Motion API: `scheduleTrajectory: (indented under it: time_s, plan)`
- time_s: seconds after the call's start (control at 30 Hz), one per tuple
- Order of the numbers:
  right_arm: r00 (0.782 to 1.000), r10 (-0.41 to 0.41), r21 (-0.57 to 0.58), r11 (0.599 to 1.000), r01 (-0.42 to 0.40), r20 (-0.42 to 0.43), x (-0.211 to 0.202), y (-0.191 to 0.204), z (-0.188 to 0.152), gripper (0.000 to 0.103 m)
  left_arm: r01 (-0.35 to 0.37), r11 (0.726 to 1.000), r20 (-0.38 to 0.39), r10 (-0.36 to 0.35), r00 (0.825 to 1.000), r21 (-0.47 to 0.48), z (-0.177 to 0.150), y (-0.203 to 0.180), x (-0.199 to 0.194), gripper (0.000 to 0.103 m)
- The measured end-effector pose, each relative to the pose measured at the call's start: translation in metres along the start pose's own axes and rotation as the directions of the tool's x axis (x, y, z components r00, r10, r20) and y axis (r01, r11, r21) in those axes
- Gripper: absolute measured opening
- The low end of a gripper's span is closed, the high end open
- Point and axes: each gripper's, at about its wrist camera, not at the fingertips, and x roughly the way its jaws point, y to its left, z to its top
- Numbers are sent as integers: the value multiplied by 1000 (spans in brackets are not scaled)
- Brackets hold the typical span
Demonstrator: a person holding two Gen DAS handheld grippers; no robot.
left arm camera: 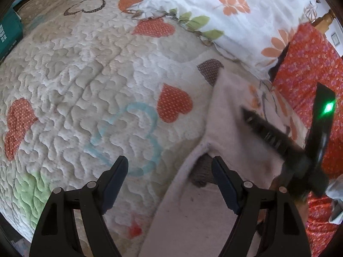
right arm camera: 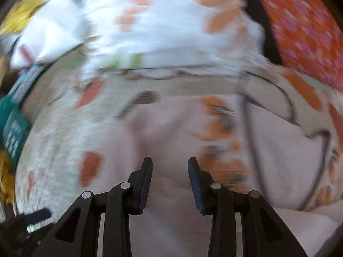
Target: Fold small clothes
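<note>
A pale pink small garment (left arm camera: 227, 115) lies flat on the quilted bed cover (left arm camera: 85, 81), with a sleeve running toward the lower edge of the left wrist view. My left gripper (left arm camera: 170, 167) is open and empty, just above the sleeve edge. The right gripper (left arm camera: 276, 137) shows in the left wrist view as a blurred black shape over the garment's right side. In the right wrist view, which is motion-blurred, my right gripper (right arm camera: 170, 165) is open and empty over the pink garment (right arm camera: 171, 132).
A white floral pillow (left arm camera: 225, 6) lies at the far side of the bed. A red floral cloth (left arm camera: 313, 68) covers the right. A teal box (left arm camera: 8, 32) stands at the far left edge. The quilt carries red heart patches.
</note>
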Motion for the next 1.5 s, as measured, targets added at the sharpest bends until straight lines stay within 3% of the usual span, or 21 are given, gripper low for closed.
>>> scheduleTrajectory:
  time_s: [0.1, 0.17, 0.33, 0.47, 0.6, 0.67, 0.83, 0.93, 0.97, 1.1, 1.2, 1.27, 1.3, 1.33, 1.43, 1.5]
  plan:
    - [997, 26, -152, 988, -37, -73, 7, 37, -13, 38, 11, 1000, -24, -11, 1000, -22, 2, 3, 5, 79]
    - [997, -3, -215, 976, -13, -73, 12, 48, -20, 38, 19, 999, -31, -20, 999, -31, 1, 4, 6, 79]
    - [995, 87, -60, 994, -90, -53, -5, 17, -7, 38, 27, 999, -31, -28, 999, -31, -1, 3, 3, 79]
    - [998, 60, 25, 998, -61, 25, -26, -5, -2, 38, 29, 999, -30, -31, 999, -43, -2, 4, 1, 79]
    - [999, 37, 15, 999, -38, 22, -22, -2, 9, 44, 37, 998, -39, -39, 998, -42, -2, 2, 3, 79]
    - [998, 60, 18, 998, -60, 16, -17, -3, 13, 55, 34, 999, -41, -36, 999, -37, -2, 0, 4, 79]
    - [990, 137, 51, 989, -136, -18, 17, 3, 30, 58, 26, 999, -34, -27, 999, -46, 1, 3, 3, 79]
    - [983, 163, 82, 984, -157, -85, 39, 5, 34, 6, 32, 998, -36, -34, 999, -62, 3, 7, 1, 79]
    - [981, 163, 81, 985, -155, -104, 43, 8, 36, 5, 31, 997, -34, -34, 999, -66, 4, 9, 1, 79]
    - [1000, -8, -74, 997, 6, -28, 37, 39, 55, 5, 27, 997, -37, -30, 999, -77, 3, 10, 2, 79]
    - [994, -103, -153, 982, 107, 34, 38, 57, 64, 9, 13, 998, -43, -15, 999, -56, 2, 8, 3, 79]
    - [995, -102, -184, 978, 101, 2, 46, 66, 65, 24, 4, 998, -40, -6, 999, -57, 2, 7, 3, 79]
    - [994, -105, -191, 976, 103, -1, 45, 68, 64, 26, 1, 998, -39, -3, 999, -57, 3, 7, 3, 79]
    - [994, -108, -194, 975, 109, 16, 39, 70, 62, 29, 1, 998, -37, -3, 999, -56, 3, 7, 2, 79]
    - [993, -93, -155, 983, 103, 72, 3, 58, 47, 53, -3, 999, -25, 1, 1000, -44, 3, 7, -2, 79]
    - [991, -108, -109, 987, 117, 82, -28, 34, 26, 53, -18, 999, -12, 17, 1000, -35, 2, 9, -6, 79]
